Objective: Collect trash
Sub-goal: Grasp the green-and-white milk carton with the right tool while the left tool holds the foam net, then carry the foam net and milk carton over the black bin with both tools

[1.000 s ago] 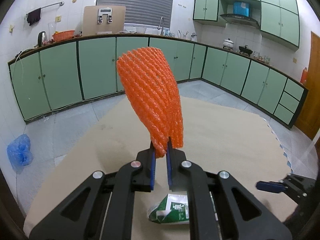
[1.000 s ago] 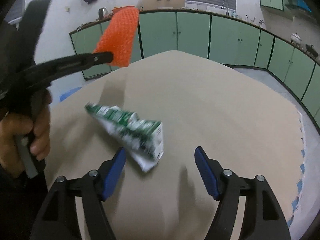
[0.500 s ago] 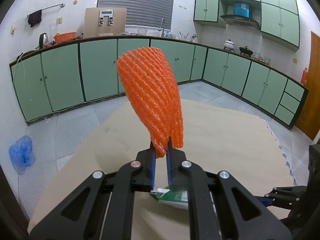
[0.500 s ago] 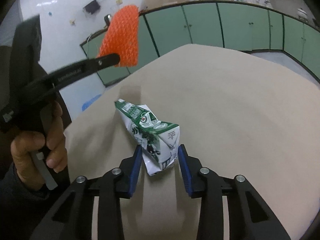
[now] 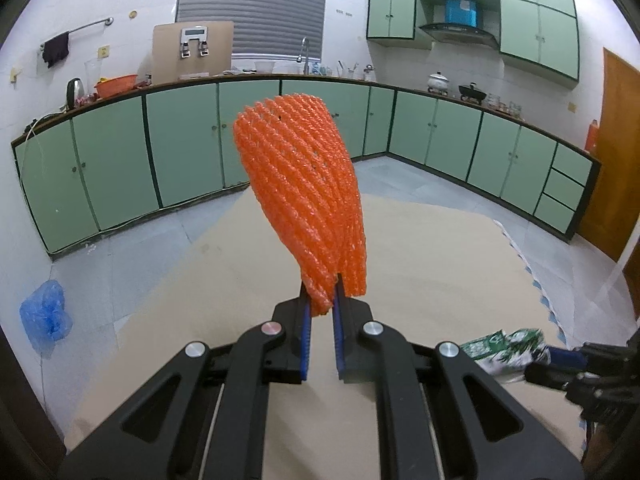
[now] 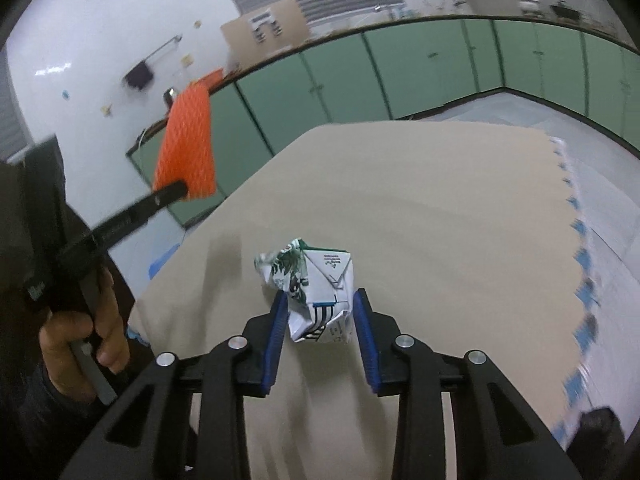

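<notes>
My left gripper is shut on an orange foam net sleeve, which stands up from the fingertips above the beige mat. The sleeve also shows in the right wrist view, held up at the left. My right gripper is shut on a crumpled green-and-white carton and holds it off the mat. The carton shows at the lower right of the left wrist view, between the right gripper's blue pads.
Green kitchen cabinets run along the walls behind the mat. A blue plastic bag lies on the tiled floor at the left. An orange-brown door stands at the right. The mat's edge has blue notches.
My right gripper closed on the carton and lifted it off the mat, and the carton now looks more crumpled. My left gripper kept hold of the orange sleeve.
</notes>
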